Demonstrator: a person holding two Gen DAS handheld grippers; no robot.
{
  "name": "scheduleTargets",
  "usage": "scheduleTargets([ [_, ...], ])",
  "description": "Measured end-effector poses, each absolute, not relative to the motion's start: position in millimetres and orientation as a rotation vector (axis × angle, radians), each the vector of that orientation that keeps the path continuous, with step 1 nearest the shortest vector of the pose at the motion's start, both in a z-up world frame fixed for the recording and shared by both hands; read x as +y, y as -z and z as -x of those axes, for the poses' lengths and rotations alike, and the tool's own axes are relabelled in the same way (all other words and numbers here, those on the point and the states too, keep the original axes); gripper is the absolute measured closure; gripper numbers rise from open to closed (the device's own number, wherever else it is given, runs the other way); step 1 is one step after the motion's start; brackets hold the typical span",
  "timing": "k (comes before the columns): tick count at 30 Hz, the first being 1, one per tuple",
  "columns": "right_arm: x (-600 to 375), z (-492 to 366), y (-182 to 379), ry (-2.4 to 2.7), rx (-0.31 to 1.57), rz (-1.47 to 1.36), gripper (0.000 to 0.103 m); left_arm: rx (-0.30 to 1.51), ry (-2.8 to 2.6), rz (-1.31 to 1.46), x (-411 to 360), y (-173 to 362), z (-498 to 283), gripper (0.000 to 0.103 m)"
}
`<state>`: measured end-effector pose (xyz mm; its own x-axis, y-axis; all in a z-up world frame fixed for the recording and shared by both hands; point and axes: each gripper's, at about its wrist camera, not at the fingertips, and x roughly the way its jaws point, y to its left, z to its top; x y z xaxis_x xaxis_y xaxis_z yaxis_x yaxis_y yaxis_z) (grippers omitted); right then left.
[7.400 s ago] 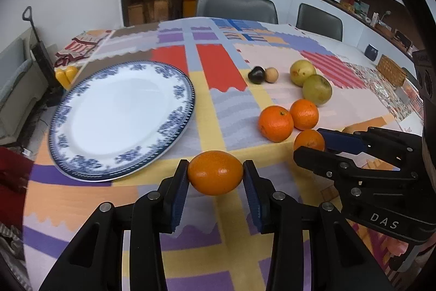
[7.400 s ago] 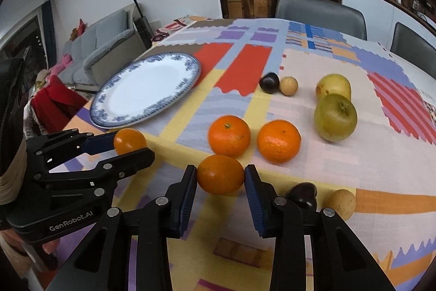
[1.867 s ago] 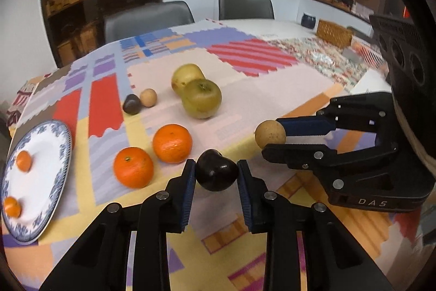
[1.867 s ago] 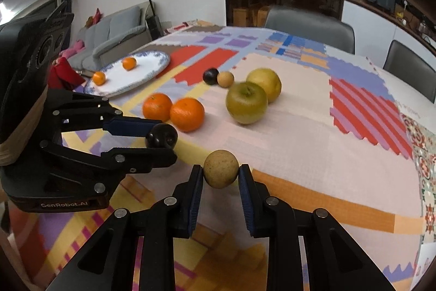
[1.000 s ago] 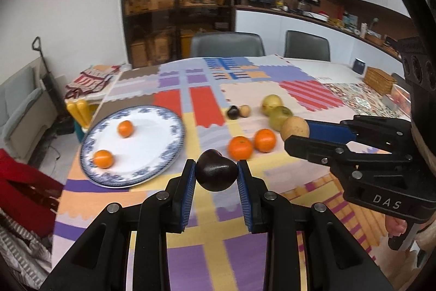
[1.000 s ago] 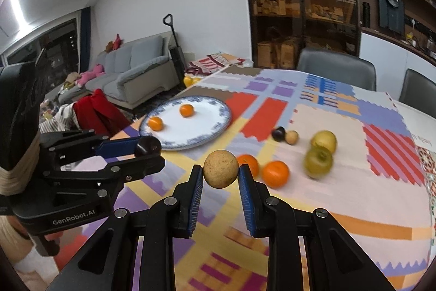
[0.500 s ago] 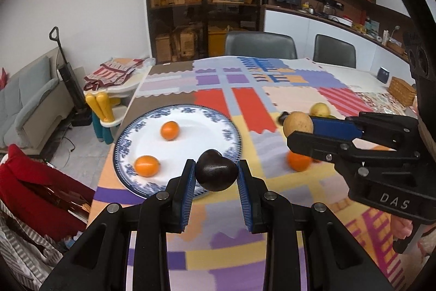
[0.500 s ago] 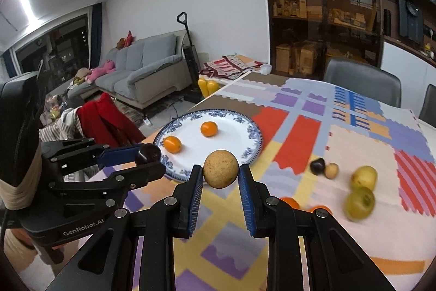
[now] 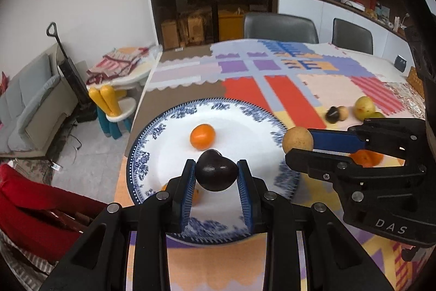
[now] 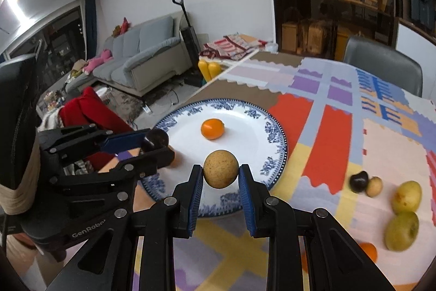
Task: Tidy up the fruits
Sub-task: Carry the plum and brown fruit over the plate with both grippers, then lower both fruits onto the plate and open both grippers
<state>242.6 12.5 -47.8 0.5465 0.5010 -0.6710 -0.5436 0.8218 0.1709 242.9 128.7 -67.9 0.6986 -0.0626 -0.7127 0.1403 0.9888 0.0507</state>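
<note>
Mid-transport step: both fruits carried above the blue-rimmed plate [image 9: 141, 154], not yet set down. Left claw [image 9: 216, 176] clamped on a dark plum-like fruit [image 9: 216, 173], glossy, near-black, slightly heart-shaped, hanging over the plate's near half. Right claw [image 10: 221, 176] clamped on a tan round fruit [image 10: 220, 168], matte, finely speckled skin, above the plate's near edge. Two small oranges already on the plate: one [image 9: 202, 137] mid-plate, smooth and shiny, another [image 9: 195, 194] half hidden behind the left claw's finger. Next move, probably: lower each claw to the white glazed surface, ease the jaws apart gently (round fruit on slick china, likely to roll), clear of the oranges. Remaining on the patchwork cloth of the table [image 10: 332, 127]: a dark fruit [image 10: 359, 181] touching a small tan one [image 10: 374, 186], two yellow-green apples [image 10: 406, 196], part of an orange [image 10: 368, 250].
</note>
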Motion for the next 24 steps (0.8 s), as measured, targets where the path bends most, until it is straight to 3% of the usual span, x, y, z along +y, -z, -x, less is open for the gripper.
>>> scheduleTargets([
  [24,31,-294,91,-0.557,0.930,0.085,0.075,0.936,0.136,-0.103,138,105,-296,0.070],
])
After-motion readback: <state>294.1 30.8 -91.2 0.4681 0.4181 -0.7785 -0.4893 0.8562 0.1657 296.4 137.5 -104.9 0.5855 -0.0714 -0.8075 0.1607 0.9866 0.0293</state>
